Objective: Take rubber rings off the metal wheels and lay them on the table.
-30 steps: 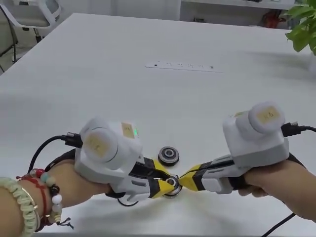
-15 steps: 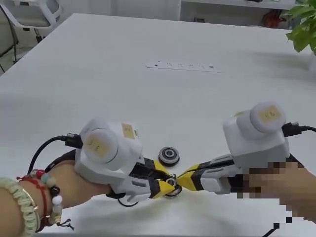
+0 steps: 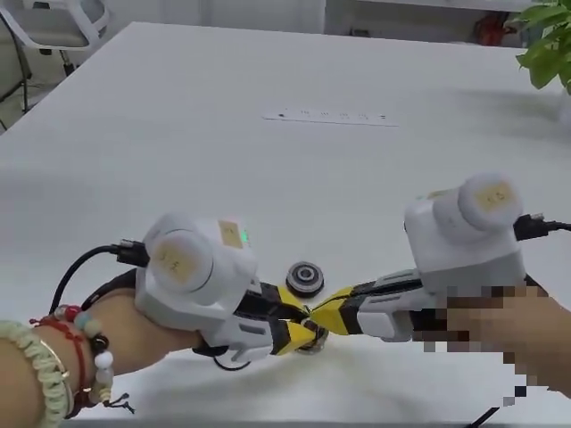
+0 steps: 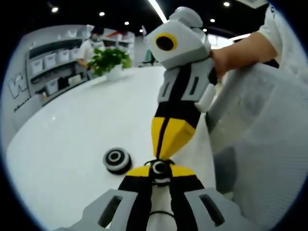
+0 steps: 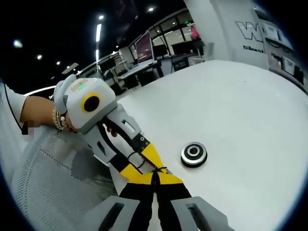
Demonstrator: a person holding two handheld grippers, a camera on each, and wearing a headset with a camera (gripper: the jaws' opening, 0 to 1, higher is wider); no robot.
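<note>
Head view: I have both grippers nose to nose at the near edge of the table (image 3: pixel 223 134), L hand coming in from the left, R from the right. The left gripper (image 3: pixel 302 335) has its yellow tips closed on a metal wheel (image 4: pixel 158 168), which sits clamped between them w/ its hub facing the left gripper view's cam. The right gripper (image 3: pixel 318 315) meets it tip to tip. Its jaws are pinched together, and in the left gripper view they look closed on a thin black strand at the wheel's top edge. I read that as the rubber ring (image 4: pixel 153 162), though it's too thin to be 100% sure. The ring is at the wheel, not lying on the table.

The second wheel (image 3: pixel 305 277) lies flat on the table just beyond the meeting tips, apart from both grippers, black tyre on.

Farther out, mid-table, a flat white power strip (image 3: pixel 330 117) lies crosswise. A green plant (image 3: pixel 549 45) is at the far right corner.
</note>
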